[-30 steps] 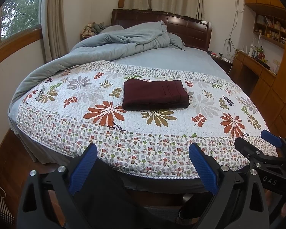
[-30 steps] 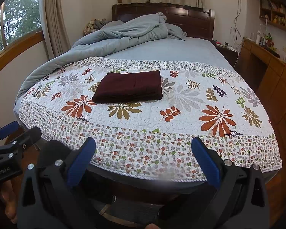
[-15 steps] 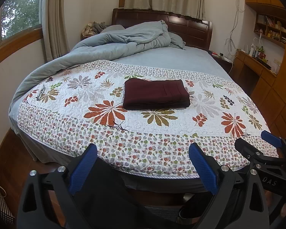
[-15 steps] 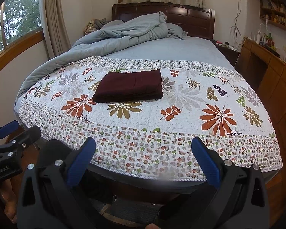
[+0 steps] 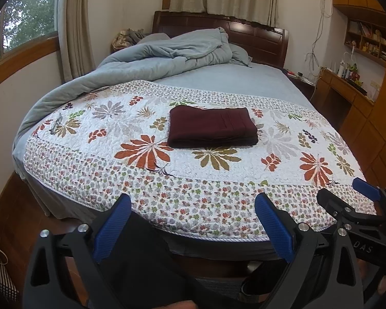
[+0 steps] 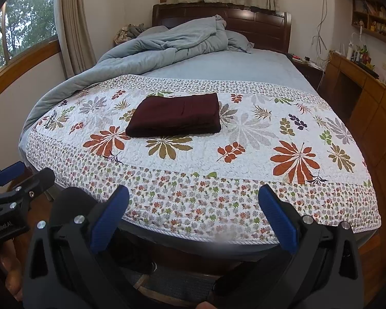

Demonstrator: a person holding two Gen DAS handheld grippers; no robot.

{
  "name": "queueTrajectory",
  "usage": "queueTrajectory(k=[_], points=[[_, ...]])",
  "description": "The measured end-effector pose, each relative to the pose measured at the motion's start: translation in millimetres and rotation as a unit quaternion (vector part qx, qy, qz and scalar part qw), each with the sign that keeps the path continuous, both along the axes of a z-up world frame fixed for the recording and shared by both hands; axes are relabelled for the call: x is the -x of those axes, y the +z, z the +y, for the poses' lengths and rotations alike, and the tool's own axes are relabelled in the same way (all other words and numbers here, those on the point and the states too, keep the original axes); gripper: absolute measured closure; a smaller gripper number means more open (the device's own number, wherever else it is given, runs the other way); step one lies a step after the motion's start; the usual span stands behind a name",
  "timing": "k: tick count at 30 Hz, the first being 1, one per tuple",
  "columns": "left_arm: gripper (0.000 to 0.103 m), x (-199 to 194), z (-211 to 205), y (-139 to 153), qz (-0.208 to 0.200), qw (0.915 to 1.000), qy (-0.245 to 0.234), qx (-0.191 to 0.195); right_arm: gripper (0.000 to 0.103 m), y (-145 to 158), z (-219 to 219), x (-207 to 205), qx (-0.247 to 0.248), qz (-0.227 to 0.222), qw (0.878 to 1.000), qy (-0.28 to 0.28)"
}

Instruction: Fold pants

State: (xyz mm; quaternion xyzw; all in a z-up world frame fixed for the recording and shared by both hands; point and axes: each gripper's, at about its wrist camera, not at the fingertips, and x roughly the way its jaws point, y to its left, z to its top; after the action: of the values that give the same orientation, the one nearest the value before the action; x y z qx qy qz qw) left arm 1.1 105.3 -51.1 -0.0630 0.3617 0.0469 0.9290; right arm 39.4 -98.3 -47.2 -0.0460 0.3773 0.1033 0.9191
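Both grippers are being held off the foot of the bed (image 5: 218, 85), short of the quilt's near edge, and nothing is being touched by either. The left gripper (image 5: 193, 225) is being kept wide apart, its two blue pads (image 5: 113, 228) standing far from each other with only bare air and the flowered quilt (image 5: 193, 180) showing between them; nothing is being gripped. The right gripper (image 6: 194, 217) is likewise being kept spread wide, its pads (image 6: 276, 220) well separated and empty. Each tool is being caught at the edge of the other's view: the right gripper is being seen low at the right of the left wrist view (image 5: 357, 206), and the left gripper low at the left of the right wrist view (image 6: 15, 185); from those side glimpses the spread of the fingers cannot be judged, but each tool's own camera is showing it released.

The pants (image 5: 212, 126) are being shown as a neat dark maroon rectangle, already folded into several layers, lying flat on the quilt near the middle of the bed. They are being left well apart from both grippers, closer to the left gripper's line of sight and off to the left of centre in the right wrist view (image 6: 176, 116). A rumpled grey-blue duvet (image 5: 154, 59) is being seen heaped toward the headboard (image 5: 257, 38), beyond the pants and apart from them.
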Motion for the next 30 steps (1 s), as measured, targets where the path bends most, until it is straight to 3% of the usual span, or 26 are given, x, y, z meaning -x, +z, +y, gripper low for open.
queueTrajectory(k=[12,30], points=[[0.006,5.9,-2.8,4.1,-0.017,0.9996,0.011,-0.02,0.003,-1.1,-0.9,0.5,-0.001,0.001,1.0,-0.001],[0.006,3.9,-0.3,9.1,-0.009,0.9999,0.008,-0.01,0.003,3.5,0.7,0.4,0.001,-0.003,1.0,0.003]])
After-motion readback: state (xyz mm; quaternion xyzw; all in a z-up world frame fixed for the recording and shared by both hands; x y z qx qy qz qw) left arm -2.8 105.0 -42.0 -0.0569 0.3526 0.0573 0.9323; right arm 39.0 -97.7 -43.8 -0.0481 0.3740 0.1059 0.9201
